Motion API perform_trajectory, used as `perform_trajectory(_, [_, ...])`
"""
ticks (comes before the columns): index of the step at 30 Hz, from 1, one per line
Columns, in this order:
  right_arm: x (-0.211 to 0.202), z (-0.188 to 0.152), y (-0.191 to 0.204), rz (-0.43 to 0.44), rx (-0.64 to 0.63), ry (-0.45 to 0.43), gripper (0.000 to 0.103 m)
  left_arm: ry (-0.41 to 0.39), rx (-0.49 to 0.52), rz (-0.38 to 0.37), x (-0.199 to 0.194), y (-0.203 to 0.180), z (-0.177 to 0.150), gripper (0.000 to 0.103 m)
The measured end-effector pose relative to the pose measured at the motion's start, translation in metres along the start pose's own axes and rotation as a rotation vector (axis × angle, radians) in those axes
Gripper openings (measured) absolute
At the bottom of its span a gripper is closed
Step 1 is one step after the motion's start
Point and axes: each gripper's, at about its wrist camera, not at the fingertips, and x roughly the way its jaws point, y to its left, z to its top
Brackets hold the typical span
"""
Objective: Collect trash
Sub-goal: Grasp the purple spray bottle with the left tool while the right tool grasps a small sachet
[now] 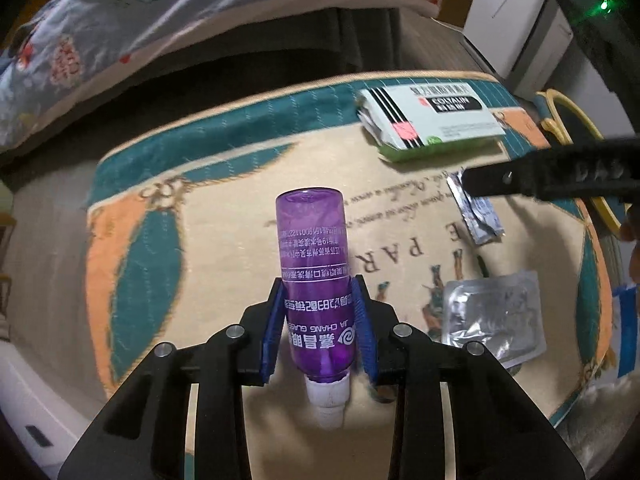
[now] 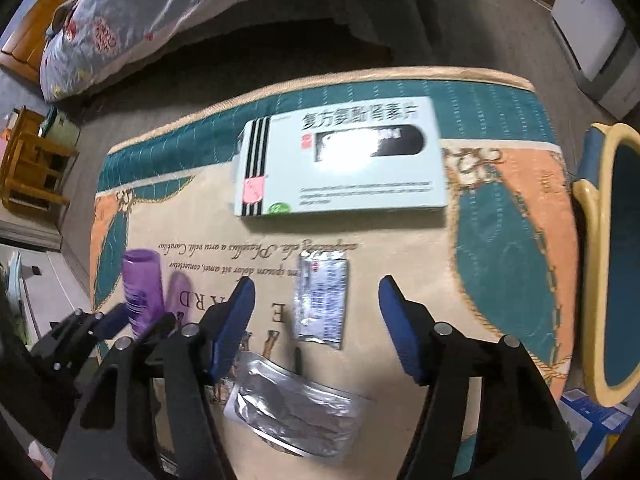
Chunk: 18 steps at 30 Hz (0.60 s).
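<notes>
On the patterned rug (image 1: 224, 184) beside the bed, the left gripper (image 1: 318, 322) had its jaws clamped on the purple spray bottle (image 1: 316, 280) mid-rug; the right gripper (image 2: 316, 320), jaws apart, should centre over the foil sachet (image 2: 322, 300) before closing.

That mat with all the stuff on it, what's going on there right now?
A person with a handheld gripper in each hand is clearing trash off a patterned mat. The left gripper has its jaws clamped on a purple bottle. The right gripper is open above a small printed sachet, not gripping it. A medicine box and a crumpled foil blister pack lie on the mat, and a blue bin with a yellow rim stands beside it.
</notes>
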Motion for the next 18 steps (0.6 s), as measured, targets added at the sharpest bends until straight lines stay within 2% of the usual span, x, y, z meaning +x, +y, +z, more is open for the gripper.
perform_trajectory(8, [0.017, -0.002, 0.018, -0.052, -0.034, 0.022, 0.052, -0.018, -0.004, -0.002, -0.005, 0.012, 0.005, 0.034])
perform_trajectory(14, [0.025, -0.005, 0.030, -0.141, -0.109, 0.035, 0.036, -0.020, -0.001, 0.001, -0.008, 0.009, 0.003, 0.034])
perform_trajectory(15, [0.026, -0.005, 0.031, -0.153, -0.116, 0.034, 0.030, -0.022, -0.004, -0.001, -0.008, 0.009, 0.004, 0.034])
perform_trajectory(18, [0.024, -0.005, 0.030, -0.155, -0.113, 0.028, 0.022, -0.024, -0.006, 0.000, -0.011, 0.009, 0.004, 0.034])
